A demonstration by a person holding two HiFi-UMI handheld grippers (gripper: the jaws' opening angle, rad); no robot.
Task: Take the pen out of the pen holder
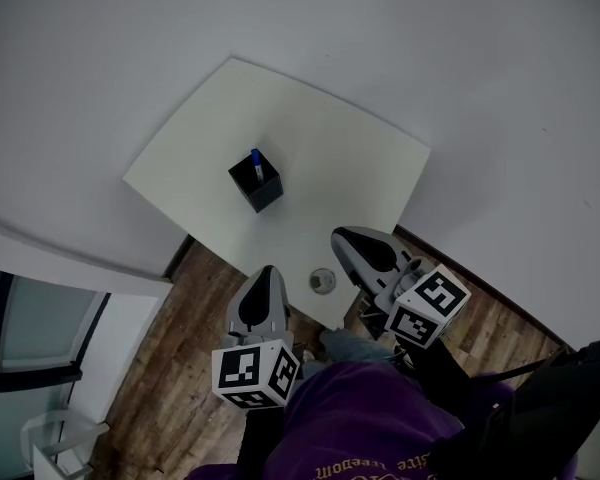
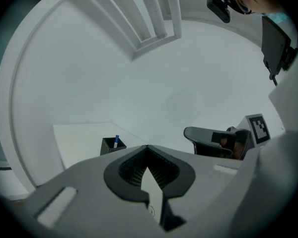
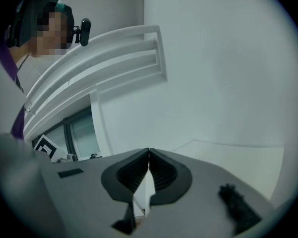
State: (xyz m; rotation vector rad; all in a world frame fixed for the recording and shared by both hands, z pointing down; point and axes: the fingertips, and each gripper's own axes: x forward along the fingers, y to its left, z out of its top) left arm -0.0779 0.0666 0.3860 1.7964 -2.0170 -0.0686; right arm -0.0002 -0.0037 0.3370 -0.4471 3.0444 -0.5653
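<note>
White table [image 1: 330, 133] sat in a white-walled corner on wood floor [image 1: 170, 368], black pen holder [image 1: 258, 186] with blue pen [image 1: 257, 160] mid-table. Left gripper [image 1: 270, 269] and right gripper [image 1: 339, 237] were both closed and empty.

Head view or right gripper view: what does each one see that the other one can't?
Only the head view shows the black pen holder with the blue pen standing in it, and the wooden floor. Only the right gripper view shows the white slatted panel on the wall and the camera on the person's head. Both show the white table and the right gripper, its jaws together with nothing between them.
</note>
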